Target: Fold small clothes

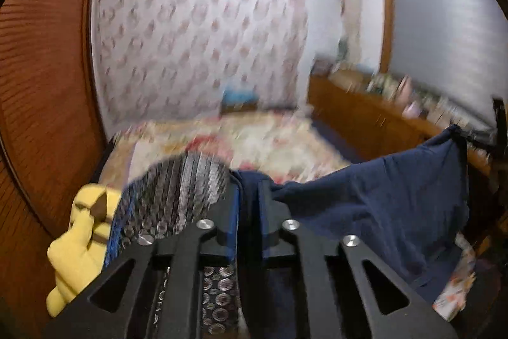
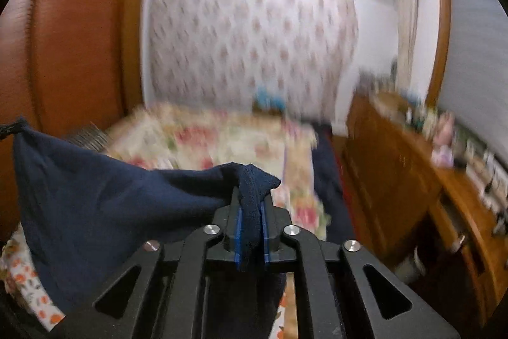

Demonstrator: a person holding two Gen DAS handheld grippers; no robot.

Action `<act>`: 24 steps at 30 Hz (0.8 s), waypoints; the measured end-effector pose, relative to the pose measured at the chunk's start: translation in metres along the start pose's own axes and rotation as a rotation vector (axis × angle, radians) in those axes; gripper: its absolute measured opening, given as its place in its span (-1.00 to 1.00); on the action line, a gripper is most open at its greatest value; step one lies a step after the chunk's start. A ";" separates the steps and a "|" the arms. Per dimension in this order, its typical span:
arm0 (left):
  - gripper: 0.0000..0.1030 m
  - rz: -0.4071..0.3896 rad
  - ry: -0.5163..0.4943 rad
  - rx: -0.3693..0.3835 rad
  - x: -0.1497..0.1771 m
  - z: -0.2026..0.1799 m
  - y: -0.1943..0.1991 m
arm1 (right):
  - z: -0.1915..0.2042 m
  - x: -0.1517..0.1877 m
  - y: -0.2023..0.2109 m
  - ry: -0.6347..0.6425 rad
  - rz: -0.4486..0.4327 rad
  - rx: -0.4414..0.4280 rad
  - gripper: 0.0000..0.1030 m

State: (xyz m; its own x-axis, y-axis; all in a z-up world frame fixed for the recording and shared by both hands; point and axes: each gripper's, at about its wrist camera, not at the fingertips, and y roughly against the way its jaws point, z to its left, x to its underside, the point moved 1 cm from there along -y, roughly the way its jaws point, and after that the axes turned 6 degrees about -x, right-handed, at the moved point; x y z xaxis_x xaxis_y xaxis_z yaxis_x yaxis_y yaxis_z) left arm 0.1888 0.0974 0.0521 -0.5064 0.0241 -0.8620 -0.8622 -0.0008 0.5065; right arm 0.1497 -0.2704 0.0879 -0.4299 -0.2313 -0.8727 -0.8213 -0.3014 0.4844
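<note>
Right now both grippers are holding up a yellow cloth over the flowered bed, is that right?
Not quite: the cloth is dark navy blue, not yellow. The right wrist view shows the right gripper pinching a navy edge, and the left gripper holds the other end over the flowered bed.

Matte black two-finger left gripper (image 1: pixel 248 196) and right gripper (image 2: pixel 251 205) were fitted with blue pads, silver screws.
</note>
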 end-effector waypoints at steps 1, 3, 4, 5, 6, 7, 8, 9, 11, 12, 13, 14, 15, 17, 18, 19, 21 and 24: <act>-0.51 0.016 -0.005 0.003 0.004 0.000 -0.010 | -0.004 0.004 -0.021 -0.017 0.043 0.035 -0.47; -0.18 0.024 -0.004 0.015 0.012 -0.001 -0.015 | -0.009 0.016 -0.052 -0.049 0.110 0.050 -0.38; -0.05 0.025 -0.005 0.033 0.017 -0.002 -0.014 | -0.009 0.021 -0.057 -0.062 0.118 0.046 -0.32; 0.18 0.031 -0.007 0.043 0.021 -0.003 -0.012 | -0.008 0.027 -0.059 -0.075 0.122 0.033 -0.18; 0.33 0.036 -0.009 0.048 0.024 -0.005 -0.011 | -0.005 0.028 -0.059 -0.080 0.123 0.020 -0.11; 0.57 0.038 -0.013 0.055 0.029 -0.009 -0.008 | -0.006 0.027 -0.059 -0.081 0.122 0.008 -0.03; 0.59 0.038 -0.022 0.058 0.034 -0.012 -0.004 | -0.002 0.033 -0.056 -0.076 0.123 -0.005 0.04; 0.59 0.043 -0.034 0.056 0.037 -0.015 -0.001 | -0.008 0.033 -0.058 -0.073 0.126 -0.015 0.07; 0.59 0.049 -0.052 0.052 0.049 -0.020 0.007 | -0.016 0.045 -0.052 -0.068 0.134 -0.034 0.09; 0.59 0.050 -0.056 0.052 0.055 -0.022 0.011 | -0.017 0.050 -0.047 -0.064 0.141 -0.046 0.08; 0.59 0.053 -0.056 0.053 0.059 -0.024 0.013 | -0.017 0.057 -0.040 -0.063 0.143 -0.055 0.08; 0.59 0.058 -0.055 0.059 0.065 -0.025 0.016 | -0.019 0.063 -0.033 -0.065 0.145 -0.067 0.08; 0.59 0.066 -0.053 0.067 0.072 -0.027 0.018 | -0.026 0.062 -0.033 -0.070 0.147 -0.086 0.08; 0.59 0.090 -0.049 0.077 0.088 -0.029 0.020 | -0.033 0.076 -0.024 -0.082 0.151 -0.106 0.08; 0.59 0.104 -0.047 0.082 0.098 -0.031 0.020 | -0.043 0.078 -0.019 -0.088 0.155 -0.107 0.08; 0.59 0.115 -0.045 0.084 0.104 -0.031 0.020 | -0.045 0.085 -0.017 -0.095 0.164 -0.108 0.08; 0.59 0.143 -0.040 0.082 0.120 -0.030 0.020 | -0.053 0.092 -0.016 -0.110 0.180 -0.110 0.08; 0.59 0.184 -0.039 0.052 0.142 -0.026 0.017 | -0.055 0.096 -0.014 -0.117 0.202 -0.114 0.08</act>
State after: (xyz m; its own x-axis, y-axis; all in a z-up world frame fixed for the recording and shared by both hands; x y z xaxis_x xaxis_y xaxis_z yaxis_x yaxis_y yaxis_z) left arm 0.1017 0.0744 -0.0627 -0.6538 0.0671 -0.7537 -0.7528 0.0431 0.6568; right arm 0.1412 -0.3393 0.0007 -0.6272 -0.1906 -0.7552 -0.6694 -0.3638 0.6478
